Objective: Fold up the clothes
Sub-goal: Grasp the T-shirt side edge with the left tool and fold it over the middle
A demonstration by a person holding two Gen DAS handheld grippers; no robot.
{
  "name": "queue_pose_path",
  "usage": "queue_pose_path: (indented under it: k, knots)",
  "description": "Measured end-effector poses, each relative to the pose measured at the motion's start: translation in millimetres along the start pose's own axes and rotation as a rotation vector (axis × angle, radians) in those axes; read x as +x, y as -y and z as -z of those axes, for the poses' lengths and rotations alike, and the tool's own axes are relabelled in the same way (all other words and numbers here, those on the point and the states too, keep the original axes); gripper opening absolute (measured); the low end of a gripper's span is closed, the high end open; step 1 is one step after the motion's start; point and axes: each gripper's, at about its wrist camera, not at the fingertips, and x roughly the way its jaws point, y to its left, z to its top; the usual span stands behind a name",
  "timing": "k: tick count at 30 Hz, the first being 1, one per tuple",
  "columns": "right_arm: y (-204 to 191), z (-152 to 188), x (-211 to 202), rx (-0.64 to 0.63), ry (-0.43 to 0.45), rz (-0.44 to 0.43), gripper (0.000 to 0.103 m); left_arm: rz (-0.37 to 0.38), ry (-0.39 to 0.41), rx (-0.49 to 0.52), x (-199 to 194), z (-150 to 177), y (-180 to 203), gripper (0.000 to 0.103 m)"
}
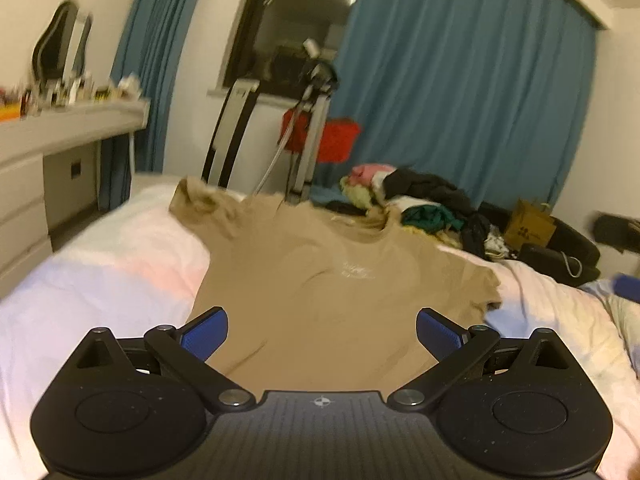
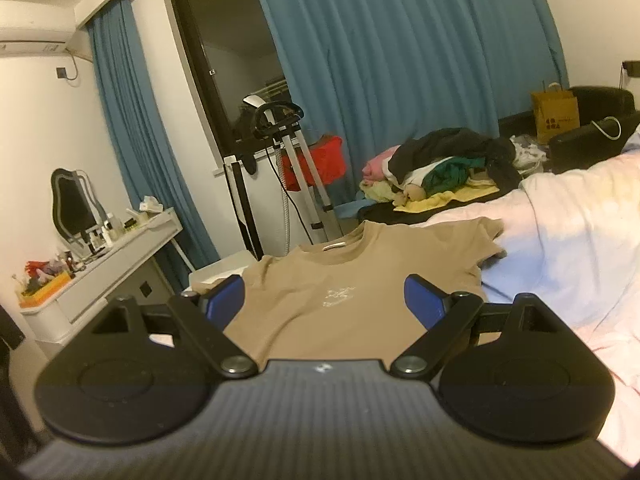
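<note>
Tan T-shirt [image 1: 320, 288]: spread front-up on the bed [image 1: 100, 280], pale chest print [image 1: 358, 271] showing, collar toward the far edge. In the left wrist view, far-left sleeve [image 1: 196, 200] bunched and raised; right sleeve [image 1: 484, 292] flat on the sheet.

Surroundings, left to right:

- White dressing table [image 2: 120, 256] against the left wall, crowded with small bottles; dark-framed mirror [image 2: 72, 204] on top; orange tray [image 2: 44, 288] at the near end.
- Blue curtain [image 2: 120, 128] beside a dark window [image 2: 232, 64].
- Upright stand with white legs [image 2: 308, 184] and black head, at the foot of the bed, directly beyond the shirt collar; red item [image 2: 328, 160] behind it.
- Wide blue curtain [image 2: 400, 60] across the back wall.
- Pile of mixed clothes [image 2: 448, 160], dark, green, pink and yellow, beyond the far right corner of the shirt, near but apart from it.
- Brown paper bag [image 2: 556, 112] and black seat [image 2: 592, 136] at far right.
- Crumpled pale bedding [image 2: 580, 232] rising to the right of the shirt, close beside the right sleeve.

Left gripper [image 1: 322, 334]: above the near hem, blue pads [image 1: 204, 338] spread wide, nothing between them, no contact with the fabric.

Right gripper [image 2: 324, 300]: above the near part of the shirt, blue pads [image 2: 420, 300] spread wide, holding nothing.

No obstacle on the shirt itself.
</note>
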Motion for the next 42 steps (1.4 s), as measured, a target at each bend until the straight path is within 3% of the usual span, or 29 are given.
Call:
queue_pose_path:
  k: [4, 8, 16, 19, 21, 24, 25, 26, 27, 28, 29, 36, 42]
  knots:
    - [10.8, 19.9, 24.7, -0.029, 0.008, -0.015, 0.088, -0.055, -0.061, -0.133, 60.7, -22.2, -42.6, 0.101]
    - [28.3, 39.9, 71.5, 0.004, -0.044, 0.007, 0.088, -0.091, -0.093, -0.325, 131.5, -44.3, -91.9, 0.101]
    - [44.8, 73.4, 152.9, 0.016, -0.118, -0.017, 0.088, -0.157, -0.045, -0.491, 270.4, -71.8, -170.7, 0.099]
    - [49.3, 83.6, 179.3, 0.031, -0.151, -0.044, 0.088, -0.164, 0.028, -0.506, 303.3, -81.3, -187.4, 0.102]
    - [52.0, 88.5, 196.7, 0.046, -0.173, -0.057, 0.088, -0.172, 0.059, -0.48, 322.0, -91.7, -191.1, 0.101]
    - [57.8, 94.6, 216.7, 0.059, -0.204, -0.055, 0.088, -0.191, 0.078, -0.446, 345.6, -106.1, -193.0, 0.086]
    - [60.5, 96.3, 220.9, 0.07, -0.213, -0.05, 0.088, -0.205, 0.076, -0.432, 353.1, -110.7, -192.6, 0.074]
    - [63.3, 97.9, 225.2, 0.081, -0.221, -0.046, 0.088, -0.22, 0.073, -0.418, 360.5, -115.2, -192.2, 0.054]
    - [66.2, 99.1, 228.7, 0.095, -0.229, -0.042, 0.088, -0.237, 0.068, -0.396, 366.8, -119.6, -191.6, 0.044]
    - [69.0, 99.3, 230.8, 0.112, -0.235, -0.041, 0.088, -0.246, 0.062, -0.379, 371.0, -123.3, -191.0, 0.025]
    - [71.9, 98.9, 231.0, 0.126, -0.235, -0.04, 0.088, -0.248, 0.057, -0.368, 375.6, -128.8, -188.0, 0.016]
    - [78.1, 89.2, 209.0, 0.157, -0.197, -0.025, 0.088, -0.322, 0.135, -0.132, 338.5, -172.7, -125.0, 0.011]
    - [86.6, 80.7, 180.5, 0.204, -0.181, -0.008, 0.088, -0.318, 0.178, 0.142, 307.7, -204.3, -16.6, 0.01]
